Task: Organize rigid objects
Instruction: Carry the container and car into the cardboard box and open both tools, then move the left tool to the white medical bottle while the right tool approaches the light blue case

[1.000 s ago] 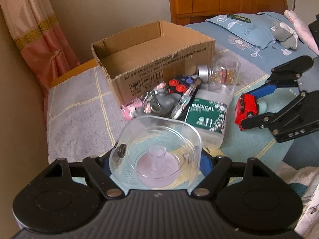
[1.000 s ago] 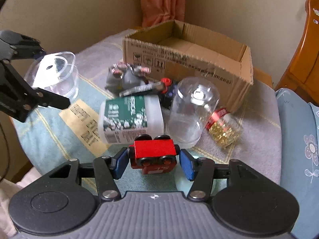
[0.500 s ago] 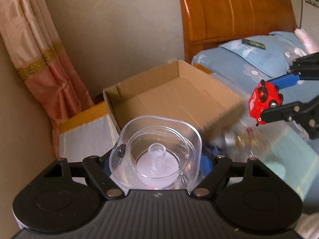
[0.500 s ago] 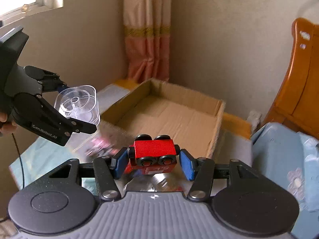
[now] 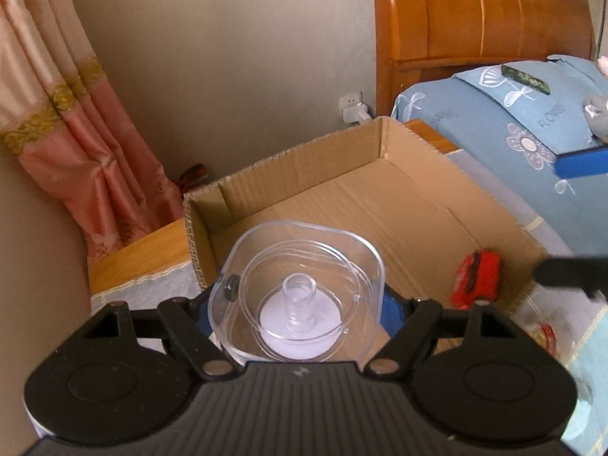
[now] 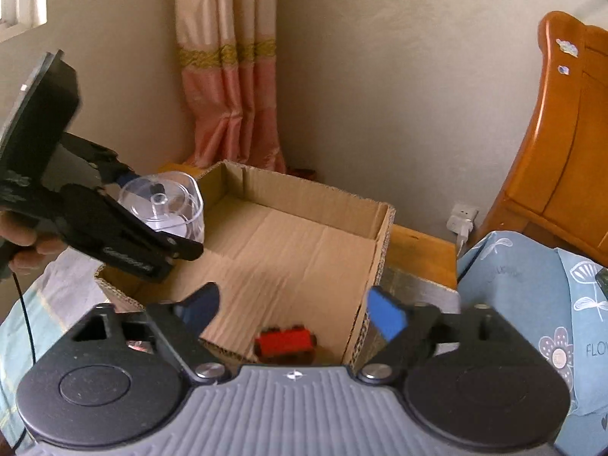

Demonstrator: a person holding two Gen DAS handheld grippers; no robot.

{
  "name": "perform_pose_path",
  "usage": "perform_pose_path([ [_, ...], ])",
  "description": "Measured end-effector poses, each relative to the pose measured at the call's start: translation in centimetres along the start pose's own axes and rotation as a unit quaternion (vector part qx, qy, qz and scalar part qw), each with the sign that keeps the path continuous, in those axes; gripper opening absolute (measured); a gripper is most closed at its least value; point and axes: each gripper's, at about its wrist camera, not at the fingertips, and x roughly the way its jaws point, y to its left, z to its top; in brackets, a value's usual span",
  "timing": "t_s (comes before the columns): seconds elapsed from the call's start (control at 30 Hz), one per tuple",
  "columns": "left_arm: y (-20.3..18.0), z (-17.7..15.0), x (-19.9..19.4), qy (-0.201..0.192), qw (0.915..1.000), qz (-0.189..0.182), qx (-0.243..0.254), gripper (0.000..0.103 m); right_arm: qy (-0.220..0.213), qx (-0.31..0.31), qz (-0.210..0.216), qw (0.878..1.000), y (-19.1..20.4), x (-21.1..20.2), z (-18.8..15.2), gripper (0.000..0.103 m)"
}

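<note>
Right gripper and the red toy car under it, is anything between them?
Nothing: right gripper, jaws opening, stands over the red toy car in the cardboard box, per the right wrist view.

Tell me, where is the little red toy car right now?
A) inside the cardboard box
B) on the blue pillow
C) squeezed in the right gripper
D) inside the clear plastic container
A: the red toy car lies on the floor of the cardboard box, below the right gripper, whose jaws are opening with nothing between them.

A red toy car (image 6: 285, 343) lies in the cardboard box's (image 6: 304, 235) near corner; a clear plastic container (image 5: 298, 292) hangs above.
</note>
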Motion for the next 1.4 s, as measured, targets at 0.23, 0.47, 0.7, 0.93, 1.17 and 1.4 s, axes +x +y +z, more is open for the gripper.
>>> perform_pose_path([
  [0.23, 0.1, 1.5, 1.2, -0.019, 0.9996, 0.018, -0.007, 0.091, 0.003, 0.035, 0.01, 0.999, -1.3, -0.3, -1.2, 0.099],
  [0.47, 0.1, 0.9, -1.2, -0.034, 0.9991, 0.02, -0.014, 0.091, -0.006, 0.035, 0.005, 0.999, -1.0, -2.4, -2.4, 0.103],
  [0.7, -1.3, -1.6, -5.0, -0.047, 0.9985, 0.027, -0.01, 0.096, -0.016, 0.025, 0.009, 1.0, 0.3, -5.3, -4.8, 0.103],
  [0.93, -3.1, -5.9, -8.4, -0.06, 0.9974, 0.03, -0.026, 0.097, -0.016, 0.008, 0.0, 1.0, 2.5, -7.2, -9.6, 0.103],
  [1.17, -5.9, -11.6, -9.7, -0.06, 0.9972, -0.002, -0.045, 0.098, 0.005, 0.02, 0.003, 1.0, 4.7, -6.1, -15.1, 0.103],
  [1.4, -9.4, -15.6, -9.0, -0.058, 0.996, -0.059, -0.033, 0.098, 0.029, 0.031, -0.014, 0.999, 5.9, -3.7, -18.6, 0.103],
])
